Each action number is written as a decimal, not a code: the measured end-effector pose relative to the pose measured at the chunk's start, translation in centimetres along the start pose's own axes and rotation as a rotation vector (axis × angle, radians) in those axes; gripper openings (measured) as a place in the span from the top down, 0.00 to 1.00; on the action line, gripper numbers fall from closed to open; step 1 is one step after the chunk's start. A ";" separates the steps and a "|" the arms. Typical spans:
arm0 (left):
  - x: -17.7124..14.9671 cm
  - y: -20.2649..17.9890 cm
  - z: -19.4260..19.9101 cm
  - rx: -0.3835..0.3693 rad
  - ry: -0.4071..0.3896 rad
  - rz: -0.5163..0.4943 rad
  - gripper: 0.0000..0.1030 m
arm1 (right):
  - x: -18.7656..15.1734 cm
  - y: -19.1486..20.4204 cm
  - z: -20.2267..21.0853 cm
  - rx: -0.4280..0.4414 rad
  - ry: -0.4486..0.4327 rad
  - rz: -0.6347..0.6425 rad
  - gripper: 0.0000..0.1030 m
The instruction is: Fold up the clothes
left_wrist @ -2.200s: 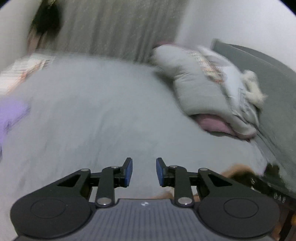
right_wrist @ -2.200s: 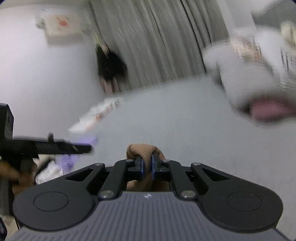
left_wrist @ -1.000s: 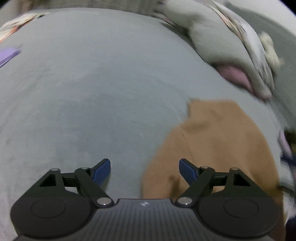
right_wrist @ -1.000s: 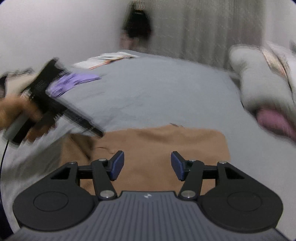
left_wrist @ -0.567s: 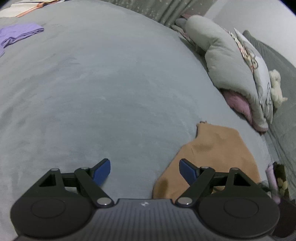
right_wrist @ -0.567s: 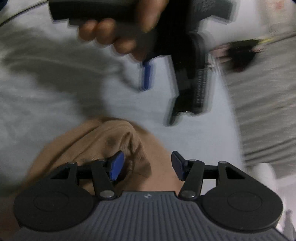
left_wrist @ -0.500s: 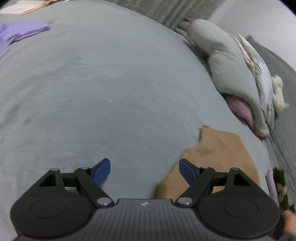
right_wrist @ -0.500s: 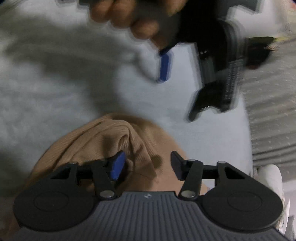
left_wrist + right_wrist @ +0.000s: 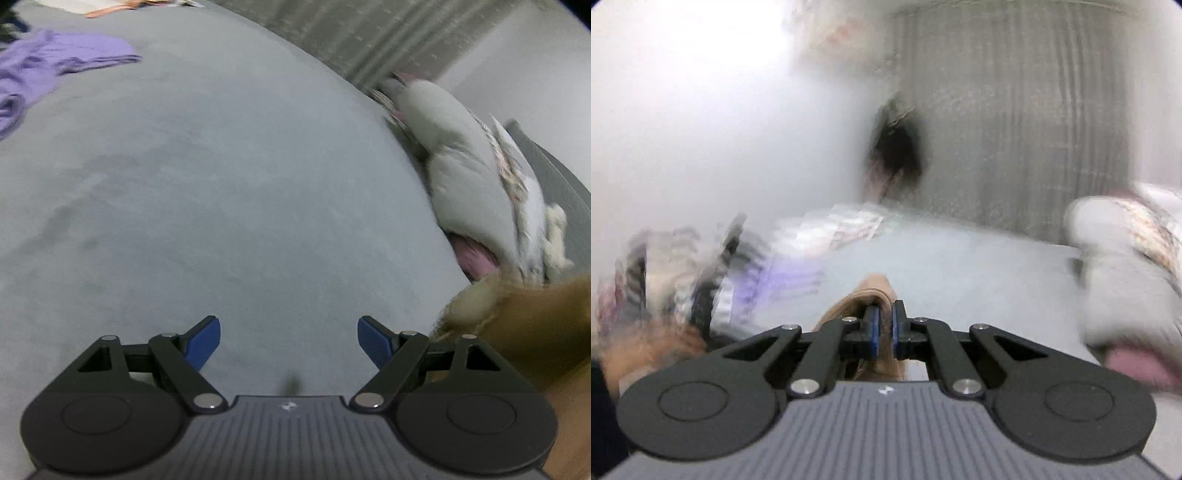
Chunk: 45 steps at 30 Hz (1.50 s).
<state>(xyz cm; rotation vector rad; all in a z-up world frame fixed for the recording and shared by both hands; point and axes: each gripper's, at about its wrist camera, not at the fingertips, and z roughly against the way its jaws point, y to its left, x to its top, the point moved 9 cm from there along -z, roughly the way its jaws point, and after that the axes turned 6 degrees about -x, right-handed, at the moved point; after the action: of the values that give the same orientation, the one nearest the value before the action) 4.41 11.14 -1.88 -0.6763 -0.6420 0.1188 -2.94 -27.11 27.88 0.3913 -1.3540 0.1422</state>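
Observation:
A tan knit garment (image 9: 875,295) is pinched between the blue pads of my right gripper (image 9: 882,332), which is shut on it and holds it up above the grey bed (image 9: 979,273). In the left wrist view the same tan garment (image 9: 517,317) hangs blurred at the right edge, lifted off the bed (image 9: 221,203). My left gripper (image 9: 289,341) is wide open and empty over bare bedding, left of the garment. The right wrist view is heavily blurred.
A purple garment (image 9: 55,70) lies at the bed's far left. Grey and patterned pillows (image 9: 476,177) with a pink one under them line the right side. Papers (image 9: 842,229) lie at the far edge. Curtains (image 9: 1015,110) hang behind.
My right gripper has shut on the tan garment and lifted it off the bed, swinging up to face the curtains. My left gripper stays open and has drifted left of the garment.

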 end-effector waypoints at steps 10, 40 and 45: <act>-5.4 -11.8 -8.8 -0.173 0.165 -0.179 0.20 | -8.6 -27.9 10.8 -0.258 -0.073 -0.545 0.93; -10.6 -22.0 -20.6 0.105 -0.088 0.318 0.22 | -18.9 -34.8 11.7 -0.338 -0.098 -0.658 0.90; -9.8 -21.5 -22.9 0.245 -0.192 0.231 0.98 | -18.8 -35.1 11.3 -0.387 -0.075 -0.632 0.90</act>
<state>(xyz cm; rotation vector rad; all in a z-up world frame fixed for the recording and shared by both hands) 7.96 -21.10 -7.35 -0.5036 -0.7180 0.4740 -6.13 -61.35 4.79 0.4789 -1.2381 -0.6533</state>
